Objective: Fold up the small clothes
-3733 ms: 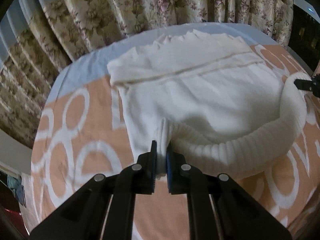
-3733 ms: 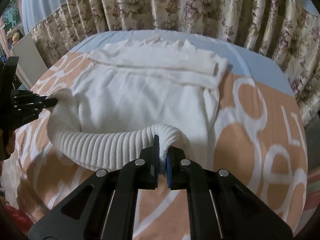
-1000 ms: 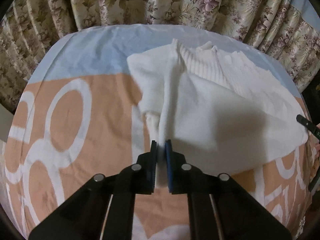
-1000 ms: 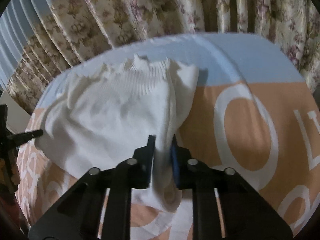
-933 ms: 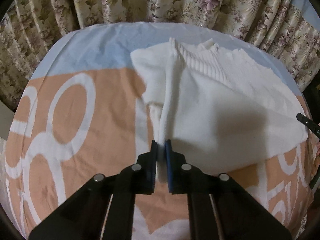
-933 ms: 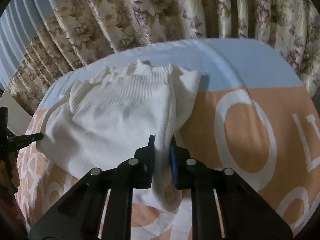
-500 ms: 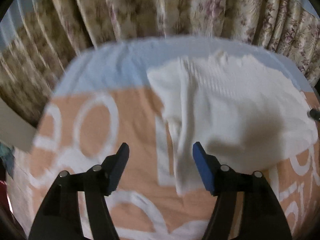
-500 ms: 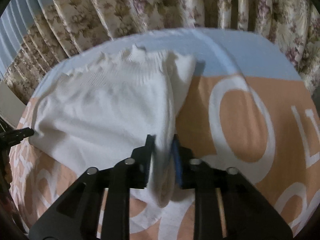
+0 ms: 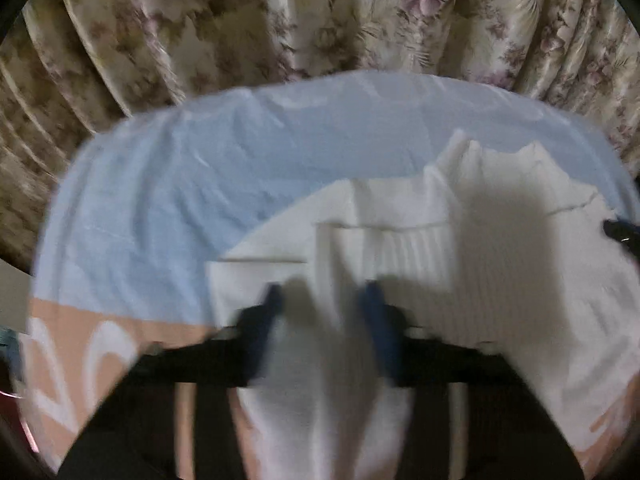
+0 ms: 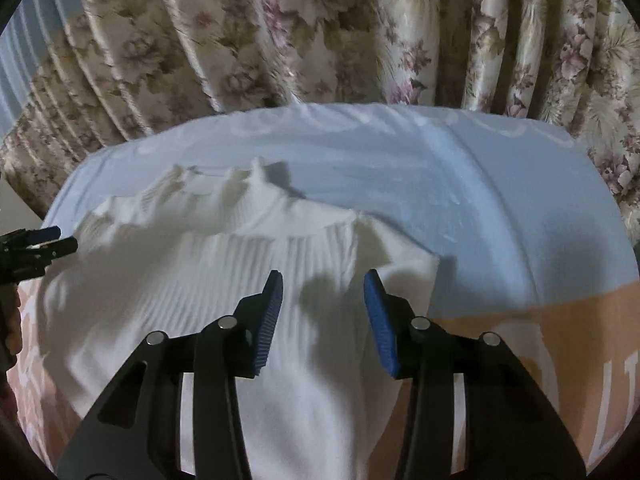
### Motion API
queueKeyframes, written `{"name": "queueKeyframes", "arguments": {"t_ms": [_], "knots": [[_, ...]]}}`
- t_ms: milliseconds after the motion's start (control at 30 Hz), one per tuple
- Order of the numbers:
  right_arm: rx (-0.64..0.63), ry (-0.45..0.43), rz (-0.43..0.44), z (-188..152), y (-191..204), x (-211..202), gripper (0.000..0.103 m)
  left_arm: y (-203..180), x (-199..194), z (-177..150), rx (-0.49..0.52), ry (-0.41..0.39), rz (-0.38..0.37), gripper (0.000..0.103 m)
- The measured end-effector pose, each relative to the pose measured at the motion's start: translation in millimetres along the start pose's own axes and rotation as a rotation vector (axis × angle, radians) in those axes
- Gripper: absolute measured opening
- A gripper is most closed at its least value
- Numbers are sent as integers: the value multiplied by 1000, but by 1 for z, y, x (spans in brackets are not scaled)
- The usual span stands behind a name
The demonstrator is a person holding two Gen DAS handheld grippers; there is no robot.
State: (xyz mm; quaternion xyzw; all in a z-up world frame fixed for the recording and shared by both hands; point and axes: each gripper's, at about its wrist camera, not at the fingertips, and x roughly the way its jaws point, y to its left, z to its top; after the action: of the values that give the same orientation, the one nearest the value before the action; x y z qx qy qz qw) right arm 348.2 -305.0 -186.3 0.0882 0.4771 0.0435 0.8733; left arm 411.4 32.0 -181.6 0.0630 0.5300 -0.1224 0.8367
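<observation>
Lying folded mid-frame on the bed (image 10: 500, 200): sweater (image 10: 208, 280); closing over a raised ridge, pads clear: left gripper (image 9: 324, 308); opening, empty: right gripper (image 10: 323, 292); risking dragging the top layer, undoing the fold.

Only fragments of large white lettering are showing on the peach part of the bedsheet (image 10: 500, 344): an upright stroke like "L" or "I" at the right edge of the right wrist view; no whole word is reading clearly.
</observation>
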Motion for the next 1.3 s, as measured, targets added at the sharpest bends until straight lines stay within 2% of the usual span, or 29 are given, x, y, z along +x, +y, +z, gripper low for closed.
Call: {"name": "queueKeyframes", "arguments": {"t_ms": [33, 100, 133, 200, 300, 367, 500, 567, 600, 667, 700, 800, 900, 933, 1000, 1067, 1133, 1233, 1300], "knots": [[10, 22, 7, 1, -1, 5, 34, 2, -1, -2, -13, -5, -27, 18], [16, 34, 17, 0, -1, 7, 30, 1, -6, -3, -16, -31, -18, 8], [9, 29, 13, 0, 0, 6, 27, 0, -9, -4, -16, -47, -10, 7], [-27, -25, 9, -2, 7, -5, 8, -1, -22, -3, -19, -102, -1, 7], [-71, -121, -8, 5, 17, -24, 8, 7, -36, 2, -30, -180, 16, 7], [-80, -173, -9, 13, 21, -31, 8, 14, -27, 10, -47, -157, 12, 7], [-71, -138, -23, 25, 18, -11, 8, 22, 4, 13, -47, -80, 0, 8], [-71, -76, -38, 25, 14, 10, 8, 18, 8, 10, -31, -69, 21, 11], [-72, -53, -42, 24, 12, 17, 9, 16, 5, 9, -17, -73, 39, 16], [-83, -28, -48, 21, 10, 23, 11, 16, -4, 8, -8, -94, 78, 43], [-83, -33, -43, 21, 10, 19, 16, 17, -16, 8, -6, -125, 111, 57], [-85, -102, -10, 19, 9, -10, 26, 13, -44, 4, 7, -187, 142, 60], [-91, -171, -9, 8, 19, -49, 33, -15, -75, -17, 50, -245, 126, 80], [-98, -174, 11, -3, 30, -58, 42, -24, -77, -23, 59, -251, 123, 82], [-137, -158, 31, -19, 52, -61, 48, -48, -74, -38, 74, -246, 138, 82], [-200, -140, 63, -39, 86, -56, 47, -62, -67, -47, 65, -249, 159, 82], [-256, -132, 91, -56, 117, -46, 45, -71, -49, -56, 38, -202, 154, 82], [-299, -85, 95, -67, 137, -24, 45, -66, -25, -67, 16, -161, 180, 82], [-313, -88, 85, -69, 136, -17, 47, -60, -22, -74, 31, -177, 166, 83]]}}
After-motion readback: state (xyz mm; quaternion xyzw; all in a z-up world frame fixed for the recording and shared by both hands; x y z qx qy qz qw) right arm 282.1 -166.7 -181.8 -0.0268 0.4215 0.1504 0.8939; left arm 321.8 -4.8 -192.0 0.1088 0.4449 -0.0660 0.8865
